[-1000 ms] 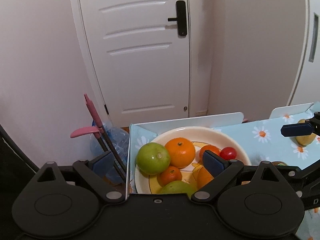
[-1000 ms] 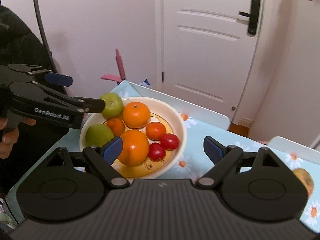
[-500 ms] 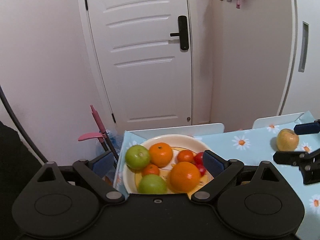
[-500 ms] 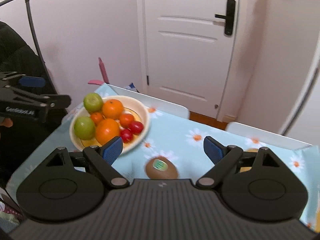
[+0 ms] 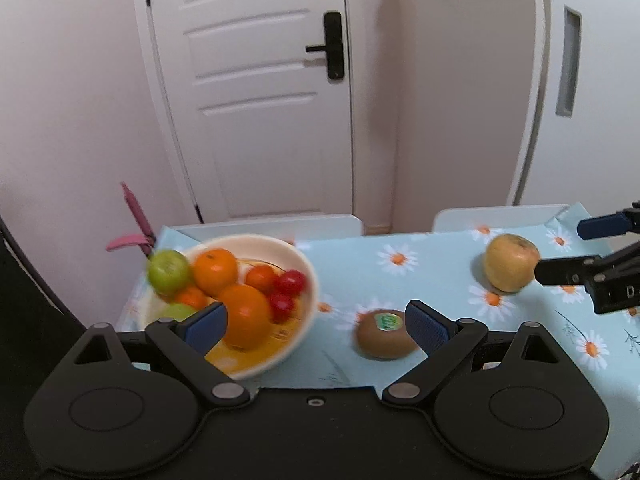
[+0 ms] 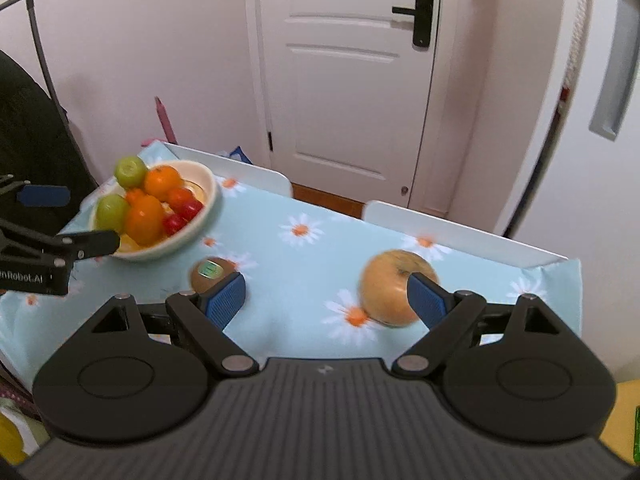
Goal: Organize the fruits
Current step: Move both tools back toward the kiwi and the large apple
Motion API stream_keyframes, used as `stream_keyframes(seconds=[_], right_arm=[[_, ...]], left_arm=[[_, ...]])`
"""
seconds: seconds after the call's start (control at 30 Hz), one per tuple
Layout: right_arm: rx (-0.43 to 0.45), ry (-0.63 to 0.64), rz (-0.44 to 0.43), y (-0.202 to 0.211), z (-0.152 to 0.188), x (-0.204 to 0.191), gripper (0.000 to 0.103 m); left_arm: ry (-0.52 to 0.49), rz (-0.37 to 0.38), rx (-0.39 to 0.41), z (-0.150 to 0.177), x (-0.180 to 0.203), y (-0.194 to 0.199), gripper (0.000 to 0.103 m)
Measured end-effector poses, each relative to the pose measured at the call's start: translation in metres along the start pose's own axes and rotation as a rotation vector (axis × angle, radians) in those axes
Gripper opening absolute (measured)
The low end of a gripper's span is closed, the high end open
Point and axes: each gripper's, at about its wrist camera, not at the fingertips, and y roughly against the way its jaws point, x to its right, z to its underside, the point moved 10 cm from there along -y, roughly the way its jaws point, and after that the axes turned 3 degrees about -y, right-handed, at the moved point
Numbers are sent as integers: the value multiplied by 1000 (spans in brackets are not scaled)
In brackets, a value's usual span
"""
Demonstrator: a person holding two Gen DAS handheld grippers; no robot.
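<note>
A cream bowl at the table's left holds oranges, green apples and red tomatoes; it also shows in the right wrist view. A brown kiwi with a green sticker lies on the cloth to its right, also seen in the right wrist view. A yellow apple sits further right, large in the right wrist view. My left gripper is open and empty, between bowl and kiwi. My right gripper is open and empty, between kiwi and apple.
The table has a light blue daisy cloth. Two white chair backs stand at its far edge. A white door is behind. A pink handle leans by the wall on the left.
Both grippers have pulled back and swung right from the bowl. The kiwi and the yellow apple have come into fuller view. Both stay open.
</note>
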Motion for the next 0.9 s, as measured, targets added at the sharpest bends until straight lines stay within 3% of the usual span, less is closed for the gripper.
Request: stream_keyframes(seconds=[0.43, 0.73, 0.9], right_arm=[[-38, -12, -30, -55, 18, 54, 103], [-71, -48, -62, -89, 27, 63, 103], [-78, -55, -71, -96, 28, 62, 102]], left_arm=[[-38, -3, -67, 25, 63, -78, 97], [-37, -19, -108, 38, 68, -114, 89], [-35, -16, -116, 41, 67, -120, 76]])
